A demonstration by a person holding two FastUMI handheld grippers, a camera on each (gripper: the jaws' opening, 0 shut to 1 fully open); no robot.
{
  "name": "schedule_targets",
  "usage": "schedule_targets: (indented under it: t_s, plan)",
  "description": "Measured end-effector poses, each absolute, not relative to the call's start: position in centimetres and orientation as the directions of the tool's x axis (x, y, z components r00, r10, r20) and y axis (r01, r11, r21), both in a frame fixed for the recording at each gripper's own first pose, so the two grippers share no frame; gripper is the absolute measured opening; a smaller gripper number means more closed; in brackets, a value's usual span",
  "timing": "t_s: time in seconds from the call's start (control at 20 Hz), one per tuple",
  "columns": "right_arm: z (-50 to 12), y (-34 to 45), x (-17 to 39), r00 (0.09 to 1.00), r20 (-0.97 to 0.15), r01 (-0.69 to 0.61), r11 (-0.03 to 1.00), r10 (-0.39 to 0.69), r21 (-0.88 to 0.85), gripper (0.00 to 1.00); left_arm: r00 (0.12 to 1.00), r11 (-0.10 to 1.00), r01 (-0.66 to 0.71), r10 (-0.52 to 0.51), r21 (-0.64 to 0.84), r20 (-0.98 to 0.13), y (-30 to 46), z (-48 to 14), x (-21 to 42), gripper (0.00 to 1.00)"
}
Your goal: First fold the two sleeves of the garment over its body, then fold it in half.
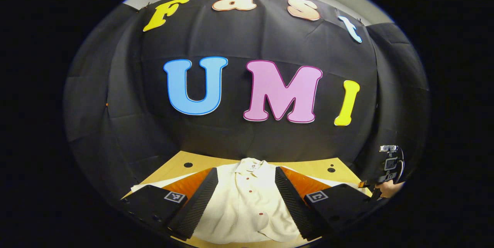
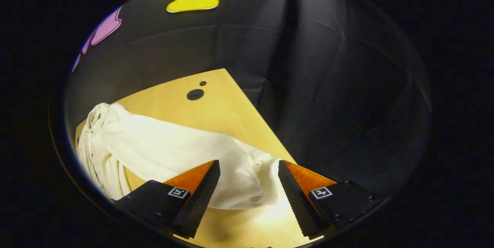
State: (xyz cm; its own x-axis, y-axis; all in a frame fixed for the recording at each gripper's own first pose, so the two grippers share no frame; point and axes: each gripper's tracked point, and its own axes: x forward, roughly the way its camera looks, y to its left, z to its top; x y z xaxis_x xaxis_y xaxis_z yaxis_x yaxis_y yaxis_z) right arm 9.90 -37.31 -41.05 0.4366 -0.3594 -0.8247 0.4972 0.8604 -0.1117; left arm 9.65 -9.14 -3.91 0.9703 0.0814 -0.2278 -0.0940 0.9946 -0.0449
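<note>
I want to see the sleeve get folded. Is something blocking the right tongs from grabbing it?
Nothing visible blocks them. In the right gripper view the right tongs are open, and the end of the shirt's sleeve lies on the wooden table right between the fingers, with no other object in between.

Wooden table [image 2: 216, 109] (two dark holes), black cloth wall [image 2: 328, 86].

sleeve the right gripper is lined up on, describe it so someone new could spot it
Start at the wooden table against the black booth wall, where a cream button-up shirt lies flat. One sleeve stretches sideways from the shirt's body toward the table's edge, its cuff end lying between the open fingers of the right gripper. Unlike the buttoned body, it is a plain narrow band of cloth.
</note>
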Motion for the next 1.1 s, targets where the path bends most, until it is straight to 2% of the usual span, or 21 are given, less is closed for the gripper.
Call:
schedule_targets:
  t_s: [0.2,0.4,0.5,0.6,0.7,0.8,0.85,0.9,0.95,1.1]
  plan:
    - [-44.0,-39.6,8.7,0.362,-0.865,0.568,0.818,-0.347,-0.090,0.98,0.966,0.996,-0.076,0.063,-0.041,-0.250,-10.5,-4.6,10.7,0.97]
    - [-45.7,-39.5,8.0,0.328,-0.887,0.536,0.837,-0.324,-0.108,0.98,0.964,0.997,-0.063,0.051,-0.036,-0.260,-11.3,-5.1,11.3,0.97]
    - [-45.7,-39.3,8.0,0.317,-0.896,0.525,0.844,-0.311,-0.108,0.94,0.962,0.997,-0.066,0.053,-0.039,-0.267,-11.2,-5.3,11.3,0.97]
    - [-45.8,-38.7,8.2,0.312,-0.904,0.516,0.851,-0.292,-0.097,0.81,0.959,0.996,-0.080,0.067,-0.036,-0.275,-10.6,-5.7,11.0,0.97]
    - [-46.4,-37.9,8.0,0.308,-0.914,0.500,0.862,-0.264,-0.081,0.47,0.958,0.995,-0.094,0.078,-0.044,-0.277,-10.0,-5.8,10.7,0.97]
    - [-46.2,-37.9,8.4,0.314,-0.911,0.508,0.858,-0.268,-0.078,0.42,0.955,0.993,-0.105,0.085,-0.055,-0.286,-9.4,-6.2,10.3,0.97]
    - [-45.9,-38.1,8.3,0.313,-0.909,0.510,0.856,-0.277,-0.085,0.07,0.952,0.992,-0.110,0.088,-0.059,-0.293,-9.0,-6.7,10.1,0.97]
    - [-45.9,-38.2,8.5,0.320,-0.903,0.513,0.854,-0.286,-0.089,0.10,0.949,0.992,-0.113,0.089,-0.064,-0.303,-8.6,-7.0,9.9,0.98]
    - [-45.6,-37.7,8.9,0.334,-0.902,0.509,0.857,-0.274,-0.072,0.06,0.946,0.991,-0.115,0.087,-0.071,-0.311,-8.3,-7.3,9.7,0.97]
    - [-43.3,-35.8,10.1,0.392,-0.882,0.456,0.888,-0.260,-0.060,0.05,0.947,0.989,-0.117,0.083,-0.093,-0.311,-7.3,-7.3,9.1,0.97]
